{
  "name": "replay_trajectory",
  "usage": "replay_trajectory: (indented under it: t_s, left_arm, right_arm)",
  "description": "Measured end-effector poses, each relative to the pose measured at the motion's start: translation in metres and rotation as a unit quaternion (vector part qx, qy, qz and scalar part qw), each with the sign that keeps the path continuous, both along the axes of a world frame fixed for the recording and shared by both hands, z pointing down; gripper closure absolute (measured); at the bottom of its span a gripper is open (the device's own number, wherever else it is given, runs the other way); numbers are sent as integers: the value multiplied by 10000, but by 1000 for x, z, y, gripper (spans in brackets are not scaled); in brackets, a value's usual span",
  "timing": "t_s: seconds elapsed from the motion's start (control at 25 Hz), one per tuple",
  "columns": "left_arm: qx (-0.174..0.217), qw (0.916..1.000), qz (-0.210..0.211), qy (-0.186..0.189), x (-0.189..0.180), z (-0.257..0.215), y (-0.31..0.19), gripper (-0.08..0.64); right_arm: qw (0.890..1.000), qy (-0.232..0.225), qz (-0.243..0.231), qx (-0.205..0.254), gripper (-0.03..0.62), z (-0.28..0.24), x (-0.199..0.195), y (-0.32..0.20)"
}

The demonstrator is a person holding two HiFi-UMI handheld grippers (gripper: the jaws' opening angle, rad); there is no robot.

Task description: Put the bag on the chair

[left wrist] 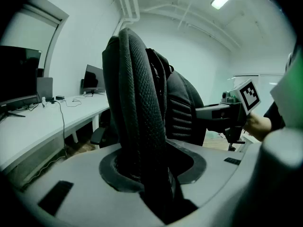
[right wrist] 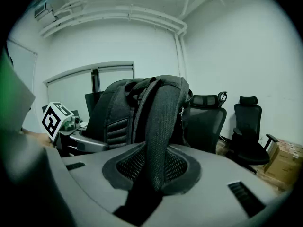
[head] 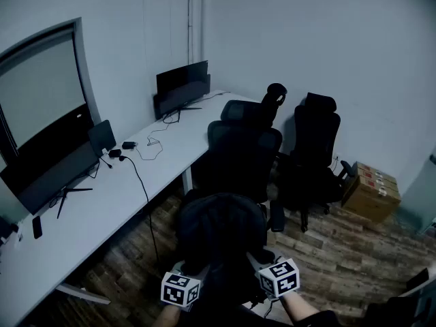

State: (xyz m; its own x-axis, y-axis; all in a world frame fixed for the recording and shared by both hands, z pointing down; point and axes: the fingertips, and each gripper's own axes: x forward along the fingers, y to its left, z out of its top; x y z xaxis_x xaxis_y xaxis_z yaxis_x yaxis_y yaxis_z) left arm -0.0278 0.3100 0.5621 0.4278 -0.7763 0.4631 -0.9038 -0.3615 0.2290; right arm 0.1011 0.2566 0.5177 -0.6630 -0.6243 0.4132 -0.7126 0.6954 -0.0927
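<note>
Left claw point(left wrist: 150, 174) and right claw point(right wrist: 154, 174), each closed on a shoulder strap point(left wrist: 142, 103) of the black bag point(head: 221, 234), held before a chair point(head: 242, 152).

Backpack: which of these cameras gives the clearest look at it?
The right gripper view: the backpack shows its padded back and shoulder straps, well lit. The left gripper view is filled by one strap edge-on. The head view gives only a dark shape from above.
</note>
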Motion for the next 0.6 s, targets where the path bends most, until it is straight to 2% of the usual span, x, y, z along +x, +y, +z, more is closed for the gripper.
replay_trajectory:
  t_s: [0.32,0.6]
  left_arm:
    - [-31,10000,-41,-25,-2,4,1,390]
    - [-61,9998,-163,-72,-2,5,-25,390]
  right_arm:
    - [9999,-58,-43,-91,477,6,-2,1]
    - [9997,-57,-143,-179,477,9,-1,-29]
